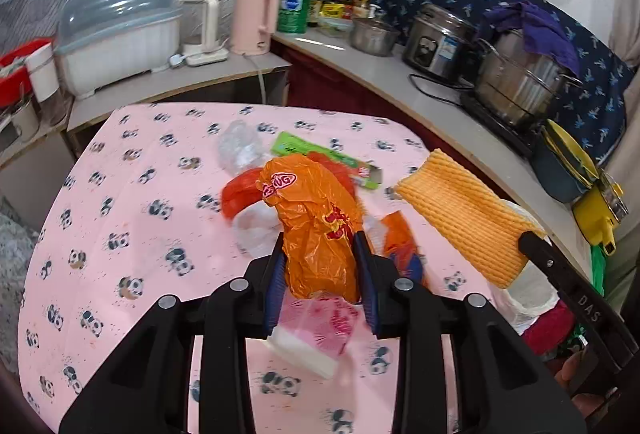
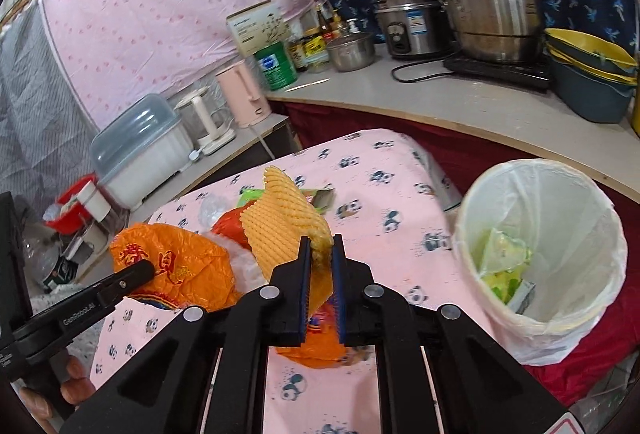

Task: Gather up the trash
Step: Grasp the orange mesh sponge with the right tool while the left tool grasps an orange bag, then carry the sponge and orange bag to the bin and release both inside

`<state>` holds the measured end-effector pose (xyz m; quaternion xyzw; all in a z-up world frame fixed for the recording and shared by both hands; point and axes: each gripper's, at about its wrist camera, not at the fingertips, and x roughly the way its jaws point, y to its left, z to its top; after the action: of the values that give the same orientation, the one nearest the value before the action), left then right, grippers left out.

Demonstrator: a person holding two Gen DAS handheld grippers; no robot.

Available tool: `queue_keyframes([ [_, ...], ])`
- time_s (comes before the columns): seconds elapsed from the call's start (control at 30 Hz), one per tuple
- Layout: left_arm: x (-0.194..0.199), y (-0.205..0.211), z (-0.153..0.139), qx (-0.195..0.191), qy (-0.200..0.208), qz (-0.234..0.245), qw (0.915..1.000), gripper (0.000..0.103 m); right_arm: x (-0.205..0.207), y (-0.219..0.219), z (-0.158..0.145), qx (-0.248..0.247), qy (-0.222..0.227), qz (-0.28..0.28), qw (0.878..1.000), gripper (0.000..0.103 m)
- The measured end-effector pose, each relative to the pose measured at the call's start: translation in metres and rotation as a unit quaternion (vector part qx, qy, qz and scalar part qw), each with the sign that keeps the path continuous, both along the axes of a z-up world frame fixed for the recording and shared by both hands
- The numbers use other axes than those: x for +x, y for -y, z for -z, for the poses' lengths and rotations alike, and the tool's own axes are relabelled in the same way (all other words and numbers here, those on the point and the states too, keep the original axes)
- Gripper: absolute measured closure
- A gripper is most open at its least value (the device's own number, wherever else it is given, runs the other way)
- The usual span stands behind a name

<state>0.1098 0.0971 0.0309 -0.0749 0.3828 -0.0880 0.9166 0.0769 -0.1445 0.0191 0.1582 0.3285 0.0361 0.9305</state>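
Note:
My left gripper (image 1: 320,248) is shut on an orange plastic bag (image 1: 316,218) and holds it above the pink panda tablecloth (image 1: 132,202). My right gripper (image 2: 321,246) is shut on a yellow foam net sleeve (image 2: 280,222), lifted over the table; the sleeve also shows in the left wrist view (image 1: 464,214). The orange bag shows at left in the right wrist view (image 2: 176,262). A white-lined trash bin (image 2: 540,254) stands right of the table with green scraps inside. More trash lies on the cloth: a green wrapper (image 1: 320,154), a clear bag (image 1: 240,146), a red bag (image 1: 240,194), a pink-and-white packet (image 1: 316,330).
A counter (image 1: 400,74) runs behind and right of the table with a rice cooker (image 1: 436,42), a steel pot (image 1: 520,82) on a hob, bowls (image 2: 592,74), a pink kettle (image 1: 254,20) and a dish box (image 1: 120,34). A red cloth (image 2: 440,150) hangs under the counter.

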Motion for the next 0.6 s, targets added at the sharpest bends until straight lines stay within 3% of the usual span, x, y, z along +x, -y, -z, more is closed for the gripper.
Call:
queue_keyframes([
  [0.4, 0.0, 0.106, -0.013, 0.01, 0.012, 0.093, 0.9956, 0.072, -0.027, 0.086, 0.002, 0.014, 0.004, 0.087, 0.996, 0.093],
  [0.6, 0.001, 0.167, -0.011, -0.003, 0.007, 0.159, 0.9872, 0.072, -0.048, 0.138, 0.009, 0.01, 0.002, 0.15, 0.989, 0.093],
])
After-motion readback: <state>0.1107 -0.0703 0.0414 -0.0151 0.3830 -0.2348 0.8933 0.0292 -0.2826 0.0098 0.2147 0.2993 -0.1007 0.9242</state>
